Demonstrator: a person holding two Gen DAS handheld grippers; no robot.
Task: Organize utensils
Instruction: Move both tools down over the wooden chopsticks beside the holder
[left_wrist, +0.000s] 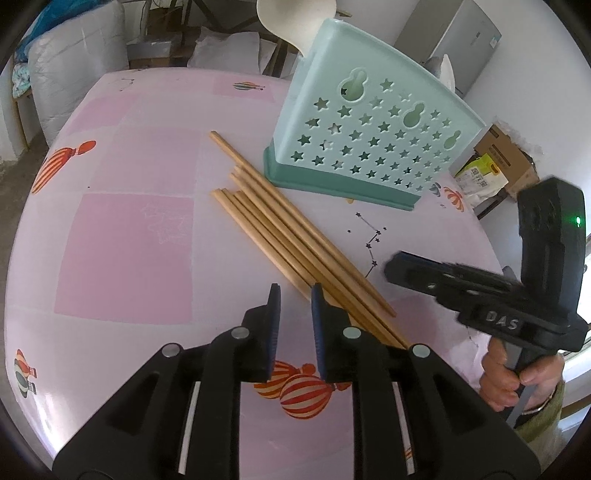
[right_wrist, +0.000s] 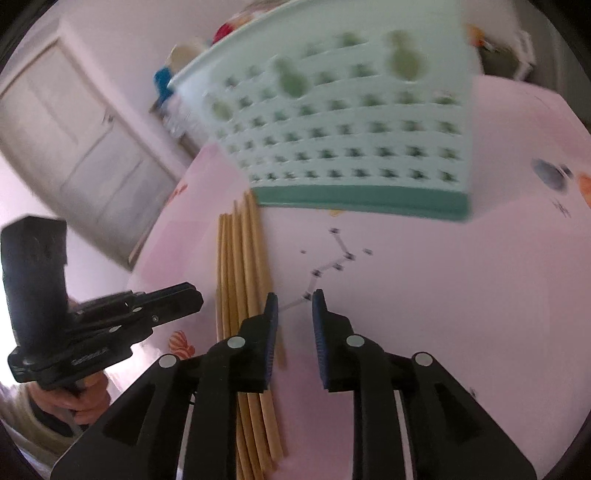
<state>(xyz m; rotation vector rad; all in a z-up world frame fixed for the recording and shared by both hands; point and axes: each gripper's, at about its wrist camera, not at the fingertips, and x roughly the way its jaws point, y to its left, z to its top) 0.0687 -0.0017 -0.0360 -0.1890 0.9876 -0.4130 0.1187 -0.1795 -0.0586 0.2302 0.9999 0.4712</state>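
Plainly both tongs, left (left_wrist: 293, 291) and right (right_wrist: 293, 299), stand slightly apart gripping nothing, the chopsticks (left_wrist: 291, 236) loose on the pink surface (left_wrist: 125, 236) near the green holder (left_wrist: 369, 136), whose spoon (left_wrist: 295, 22) seems lost in the blurred right view.

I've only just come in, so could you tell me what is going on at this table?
A person holds a claw in each hand over a pink table. Wooden chopsticks lie bundled beside a mint-green holder with star cut-outs. The left claw and right claw are both open and empty, so the chopsticks are not yet in the holder.
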